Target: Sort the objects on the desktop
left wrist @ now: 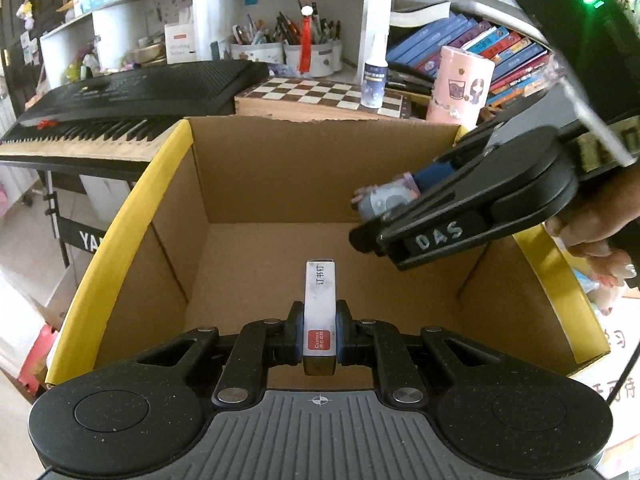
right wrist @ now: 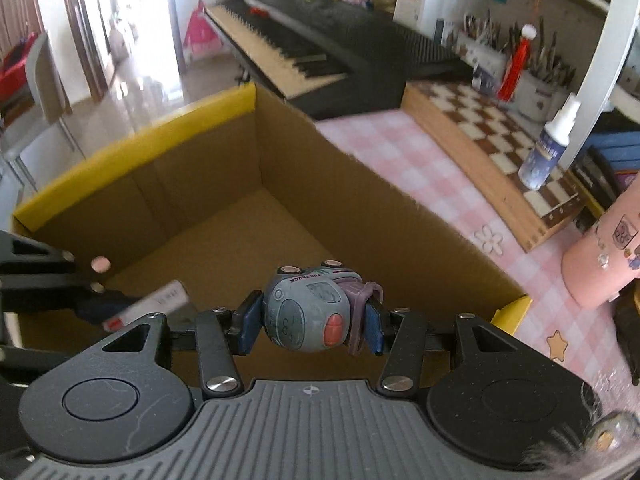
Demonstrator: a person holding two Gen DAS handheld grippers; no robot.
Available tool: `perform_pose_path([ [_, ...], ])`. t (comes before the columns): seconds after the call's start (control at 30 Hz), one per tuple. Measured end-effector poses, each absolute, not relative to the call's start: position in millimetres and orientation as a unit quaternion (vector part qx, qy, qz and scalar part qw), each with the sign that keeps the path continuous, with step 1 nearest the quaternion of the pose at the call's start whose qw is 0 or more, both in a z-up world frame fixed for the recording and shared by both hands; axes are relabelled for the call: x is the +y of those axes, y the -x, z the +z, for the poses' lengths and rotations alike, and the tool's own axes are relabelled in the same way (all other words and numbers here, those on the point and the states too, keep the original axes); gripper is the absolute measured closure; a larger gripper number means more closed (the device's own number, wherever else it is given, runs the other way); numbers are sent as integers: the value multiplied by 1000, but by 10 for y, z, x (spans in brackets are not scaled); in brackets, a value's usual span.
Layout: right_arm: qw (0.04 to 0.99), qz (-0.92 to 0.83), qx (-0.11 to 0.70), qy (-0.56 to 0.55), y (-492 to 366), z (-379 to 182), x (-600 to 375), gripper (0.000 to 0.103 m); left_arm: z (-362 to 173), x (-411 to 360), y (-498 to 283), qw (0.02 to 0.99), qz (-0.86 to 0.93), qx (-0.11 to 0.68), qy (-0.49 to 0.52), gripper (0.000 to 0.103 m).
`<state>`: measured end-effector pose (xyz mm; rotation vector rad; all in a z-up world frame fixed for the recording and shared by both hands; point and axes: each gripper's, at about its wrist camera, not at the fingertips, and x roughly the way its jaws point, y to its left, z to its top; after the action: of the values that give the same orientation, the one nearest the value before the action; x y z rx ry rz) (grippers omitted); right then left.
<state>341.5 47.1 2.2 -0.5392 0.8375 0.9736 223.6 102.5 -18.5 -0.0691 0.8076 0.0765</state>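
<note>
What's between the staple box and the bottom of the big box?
Nothing but air: the left wrist view shows the staple box held above the cardboard box's bare floor.

I had the slim white staple box point(left wrist: 319, 312) with its red label pinched lengthwise above the open cardboard box point(left wrist: 280, 184), and a roundish grey toy truck point(right wrist: 310, 312) also hung over it, still empty inside.
</note>
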Motion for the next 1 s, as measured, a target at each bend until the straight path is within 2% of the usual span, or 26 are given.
perform_pose_path([
  [0.47, 762, 448, 393, 253, -3410, -22, 474, 55, -174, 1038, -2200, 924, 43, 380, 35, 84],
  [0.5, 766, 448, 391, 247, -3398, -1, 458, 55, -162, 1042, -2183, 925, 45, 377, 33, 82],
  [0.57, 773, 448, 384, 232, -3366, 61, 412, 54, -143, 1063, -2132, 927, 47, 370, 35, 66],
  [0.67, 787, 449, 365, 214, -3287, 194, 326, 51, -77, 1093, -2051, 933, 52, 353, 40, 49],
  [0.83, 815, 443, 331, 173, -3110, 453, 146, 47, 78, 1125, -1901, 943, 63, 323, 43, 40],
  [1.0, 844, 429, 292, 135, -2878, 697, -35, 42, 229, 1165, -1731, 952, 71, 294, 49, 37],
])
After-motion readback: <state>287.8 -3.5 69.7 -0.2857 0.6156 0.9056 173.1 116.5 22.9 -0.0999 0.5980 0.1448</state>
